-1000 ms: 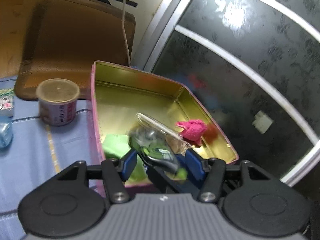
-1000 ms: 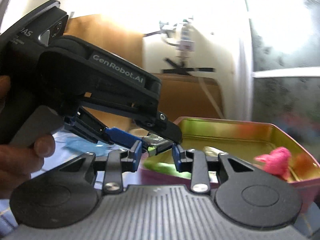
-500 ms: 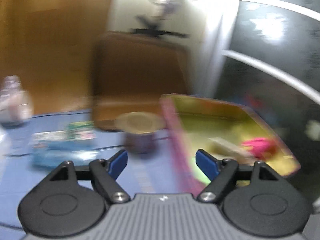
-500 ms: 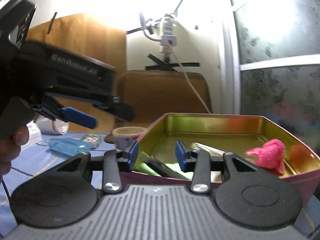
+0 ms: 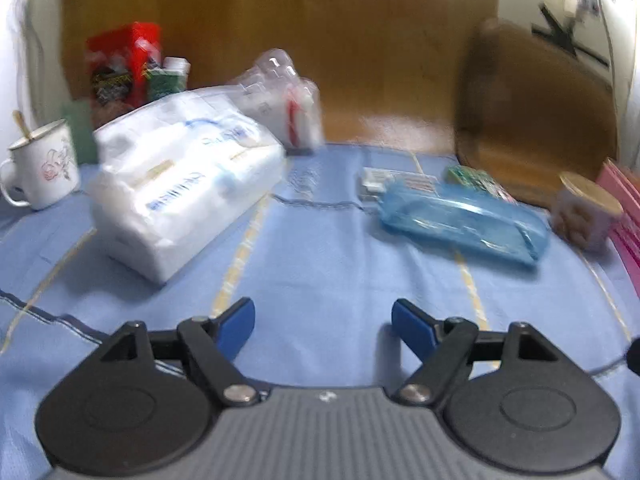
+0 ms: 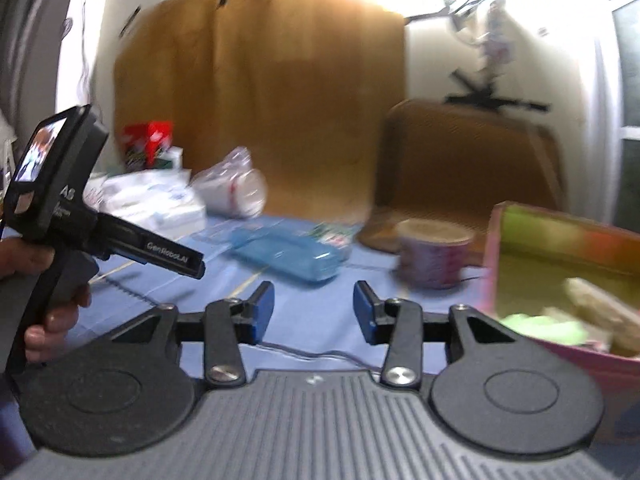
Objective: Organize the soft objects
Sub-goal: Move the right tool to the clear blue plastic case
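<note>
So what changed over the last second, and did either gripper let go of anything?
The left gripper let go of the packet it held over the pink tin, swung away to the blue cloth, and now aims toward the tissue pack and blue pouch, empty. The right gripper, jaws opening, also holds nothing. The tin, paper cup and pouch stayed put.

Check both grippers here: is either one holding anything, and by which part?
Nothing is held. The left gripper is open over bare blue cloth; the right gripper has opening jaws with nothing between them.
</note>
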`<state>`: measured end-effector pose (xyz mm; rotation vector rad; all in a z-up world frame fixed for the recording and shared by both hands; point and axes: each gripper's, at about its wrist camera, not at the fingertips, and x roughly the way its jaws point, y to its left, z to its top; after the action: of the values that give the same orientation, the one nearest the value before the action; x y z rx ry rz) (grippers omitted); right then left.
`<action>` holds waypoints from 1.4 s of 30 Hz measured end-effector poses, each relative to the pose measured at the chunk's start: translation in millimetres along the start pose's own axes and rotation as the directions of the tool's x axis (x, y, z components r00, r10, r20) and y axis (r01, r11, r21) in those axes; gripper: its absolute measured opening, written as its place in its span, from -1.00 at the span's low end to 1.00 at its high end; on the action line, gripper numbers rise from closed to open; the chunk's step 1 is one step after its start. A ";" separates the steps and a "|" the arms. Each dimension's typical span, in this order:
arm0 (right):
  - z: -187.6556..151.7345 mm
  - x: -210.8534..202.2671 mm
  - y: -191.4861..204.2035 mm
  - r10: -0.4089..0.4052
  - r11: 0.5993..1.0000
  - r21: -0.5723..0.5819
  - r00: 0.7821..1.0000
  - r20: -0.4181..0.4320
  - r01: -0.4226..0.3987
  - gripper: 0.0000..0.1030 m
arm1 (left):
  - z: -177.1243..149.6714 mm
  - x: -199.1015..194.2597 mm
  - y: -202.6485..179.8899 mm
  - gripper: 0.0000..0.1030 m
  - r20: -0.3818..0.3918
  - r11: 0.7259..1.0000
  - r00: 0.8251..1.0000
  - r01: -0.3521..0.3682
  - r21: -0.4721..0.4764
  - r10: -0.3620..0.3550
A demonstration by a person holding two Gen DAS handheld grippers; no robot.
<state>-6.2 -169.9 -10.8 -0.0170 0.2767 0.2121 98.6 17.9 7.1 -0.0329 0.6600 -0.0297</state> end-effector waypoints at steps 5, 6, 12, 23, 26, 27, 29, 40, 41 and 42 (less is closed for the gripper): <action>19.9 52.4 10.0 0.012 0.999 -0.051 1.000 -0.028 -0.013 0.81 | 0.0 -7.8 7.3 0.56 0.045 0.997 0.997 0.060 -0.042 -0.058; 24.4 64.5 10.4 0.005 0.998 -0.067 0.999 -0.038 -0.008 0.84 | 0.0 -7.9 6.4 0.56 0.051 0.998 0.997 0.055 -0.038 -0.053; 37.6 134.8 6.6 -0.015 0.994 -0.107 0.986 -0.167 -0.003 0.90 | -0.7 -11.4 11.9 0.77 0.082 0.995 0.995 0.055 -0.081 -0.048; 29.3 123.5 24.2 0.054 0.978 -0.184 0.971 -0.235 -0.099 0.18 | 0.9 -10.5 26.8 0.78 0.087 0.983 0.994 0.084 -0.160 -0.071; 25.0 104.7 31.4 0.096 0.976 -0.170 0.966 -0.240 -0.139 0.12 | 0.7 -11.6 29.6 0.79 0.093 0.981 0.993 0.089 -0.174 -0.074; 23.3 104.4 33.2 0.110 0.974 -0.166 0.964 -0.242 -0.153 0.11 | 0.6 -11.7 30.5 0.79 0.093 0.980 0.993 0.091 -0.179 -0.075; 18.6 91.9 40.1 0.131 0.968 -0.178 0.961 -0.242 -0.177 0.11 | 0.8 -11.5 32.0 0.79 0.092 0.978 0.993 0.096 -0.187 -0.080; 18.9 98.1 57.7 0.178 0.957 -0.178 0.949 -0.261 -0.229 0.72 | 1.0 -10.3 35.6 0.85 0.089 0.974 0.993 0.099 -0.204 -0.082; 20.2 101.5 59.0 0.185 0.956 -0.173 0.946 -0.267 -0.236 0.72 | 0.9 -10.3 35.2 0.85 0.089 0.974 0.993 0.099 -0.203 -0.082; 21.6 105.1 59.3 0.192 0.957 -0.161 0.944 -0.270 -0.240 0.69 | 1.1 -10.3 35.3 0.85 0.088 0.974 0.993 0.100 -0.202 -0.083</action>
<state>86.0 -89.4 -17.9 -0.2067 0.5120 0.4580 91.8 53.6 12.9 -0.2636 0.5795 -0.0483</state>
